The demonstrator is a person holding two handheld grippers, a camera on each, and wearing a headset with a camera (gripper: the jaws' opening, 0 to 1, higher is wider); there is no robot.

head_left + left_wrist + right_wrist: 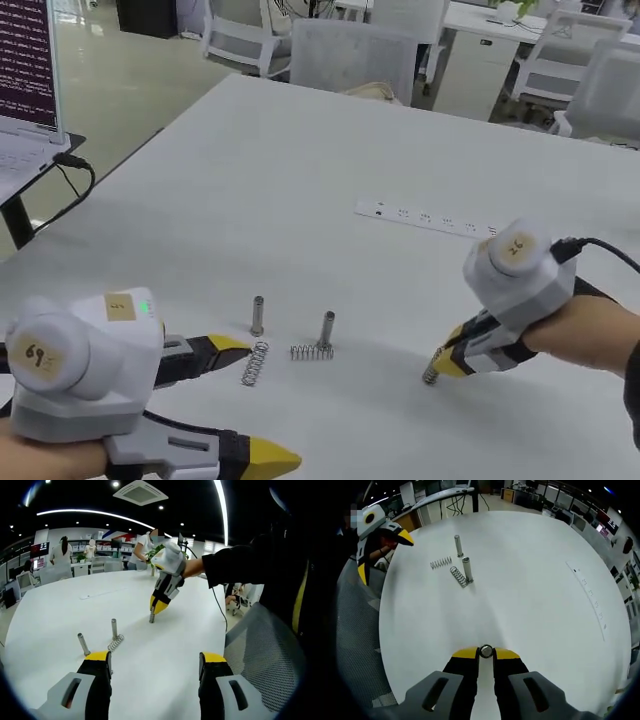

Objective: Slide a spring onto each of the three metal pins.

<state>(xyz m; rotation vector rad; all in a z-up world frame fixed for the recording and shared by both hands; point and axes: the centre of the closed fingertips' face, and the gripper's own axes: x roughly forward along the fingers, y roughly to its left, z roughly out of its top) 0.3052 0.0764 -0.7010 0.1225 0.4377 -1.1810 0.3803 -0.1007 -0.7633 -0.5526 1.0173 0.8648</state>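
Two metal pins stand upright on the white table, one (257,315) on the left and one (326,330) on the right. A loose spring (255,362) lies by the left pin and another spring (310,352) lies at the foot of the right pin. My right gripper (438,366) is shut on a third pin (431,374) that stands on the table, with coils seemingly around it. Its round top (486,651) shows between the jaws. My left gripper (255,402) is open and holds nothing, near the front edge just short of the left spring. Its fingertips (97,656) frame bare table.
A white power strip (425,220) lies further back on the table. A laptop (25,90) on a stand with cables is off the table's left edge. Office chairs (350,55) stand beyond the far edge. People stand at desks in the background (62,555).
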